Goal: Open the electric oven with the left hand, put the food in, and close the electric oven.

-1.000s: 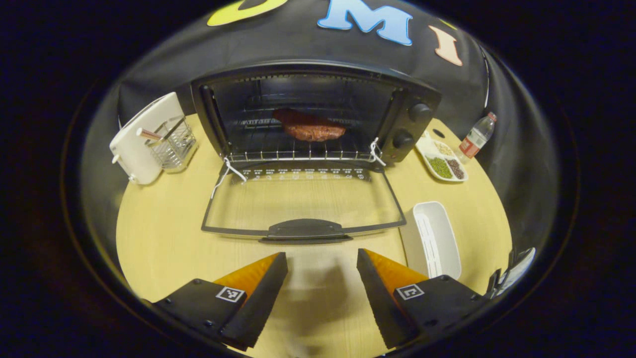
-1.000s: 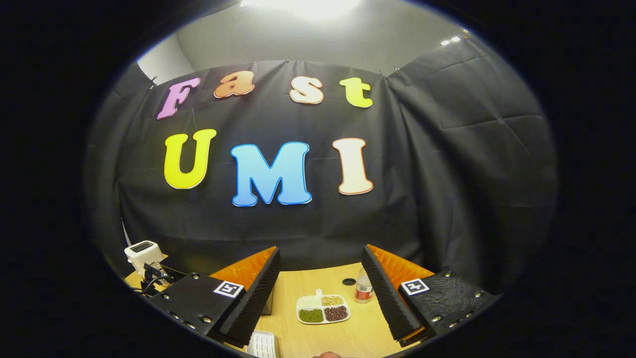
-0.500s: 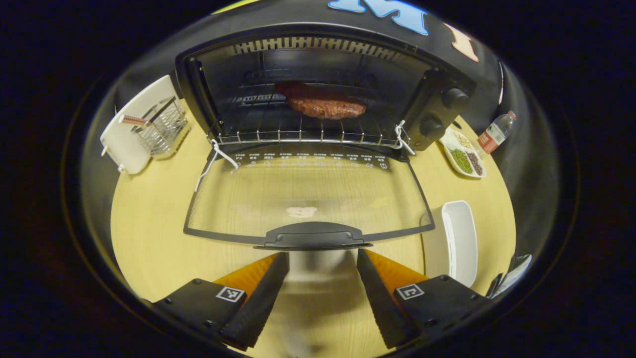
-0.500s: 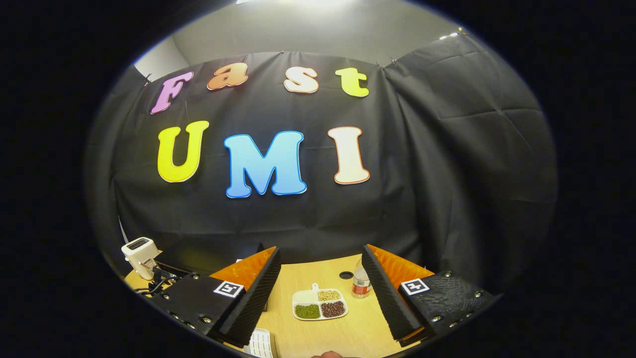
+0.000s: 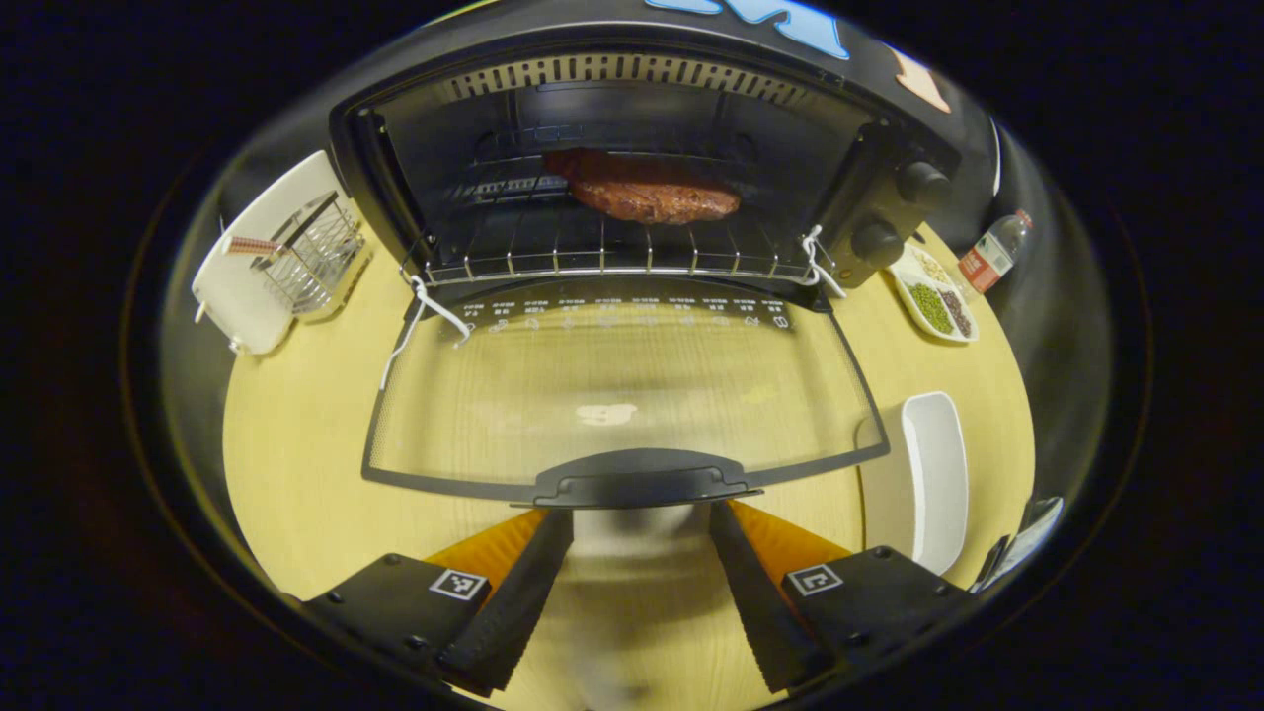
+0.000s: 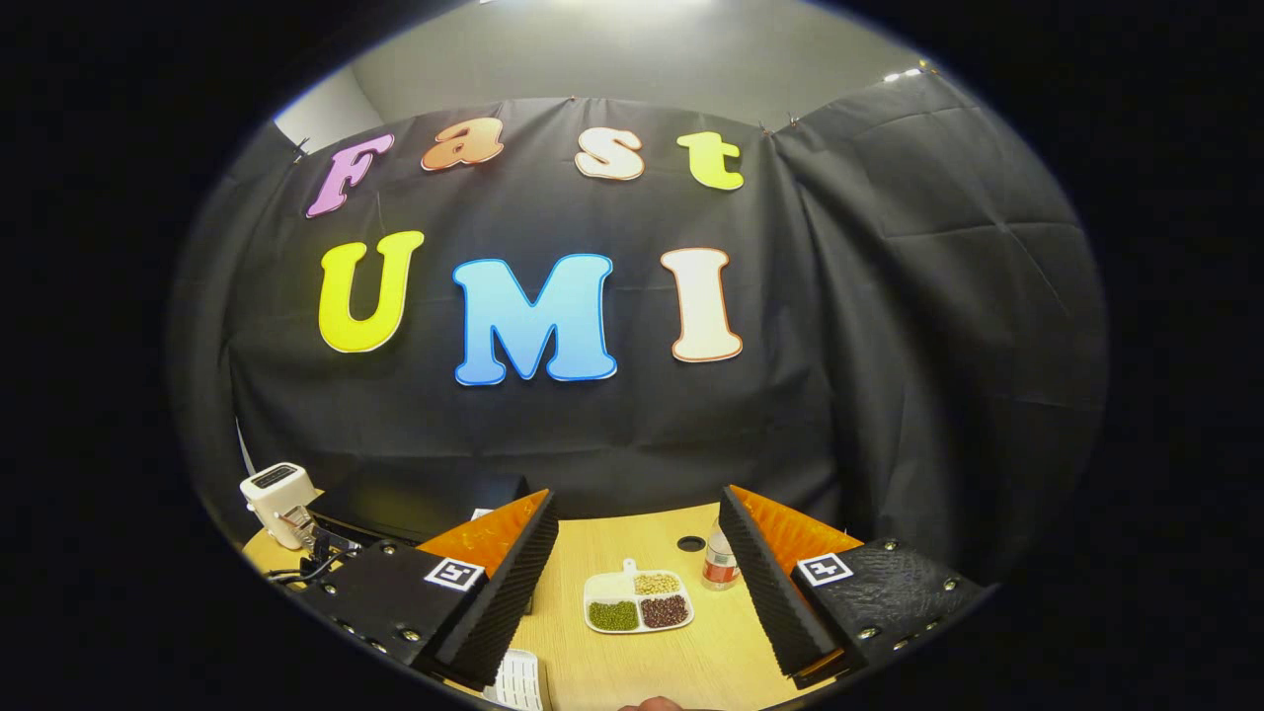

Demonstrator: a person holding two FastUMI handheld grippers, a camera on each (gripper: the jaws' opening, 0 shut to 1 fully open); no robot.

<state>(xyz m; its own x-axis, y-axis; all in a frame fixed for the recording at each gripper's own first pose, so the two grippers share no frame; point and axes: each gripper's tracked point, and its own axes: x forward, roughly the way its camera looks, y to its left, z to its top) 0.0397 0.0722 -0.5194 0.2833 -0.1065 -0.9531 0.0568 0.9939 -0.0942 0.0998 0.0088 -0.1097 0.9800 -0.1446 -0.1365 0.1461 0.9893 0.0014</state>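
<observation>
The black electric oven (image 5: 889, 148) stands at the back of the table with its glass door (image 5: 622, 385) folded down flat. A brown-red piece of meat (image 5: 647, 197) lies on the wire rack inside. My left gripper (image 5: 640, 518) is open, low over the table. Its fingertips sit just under the near edge of the door handle (image 5: 647, 479), one on each side of the handle's middle. My right gripper (image 6: 637, 497) is open with nothing in it, held up and facing the booth's wall. The oven's dark top (image 6: 425, 499) lies off to its left.
A white appliance with a wire basket (image 5: 262, 267) stands left of the oven. A white oblong tray (image 5: 933, 474) lies right of the door. A divided dish of beans (image 5: 933, 301) (image 6: 637, 602) and a bottle (image 5: 987, 259) (image 6: 721, 568) sit at the back right of the wooden table (image 5: 296, 425).
My left gripper has moved forward toward the open door, from a gap before the handle to its fingertips reaching the handle. The right gripper has hardly shifted.
</observation>
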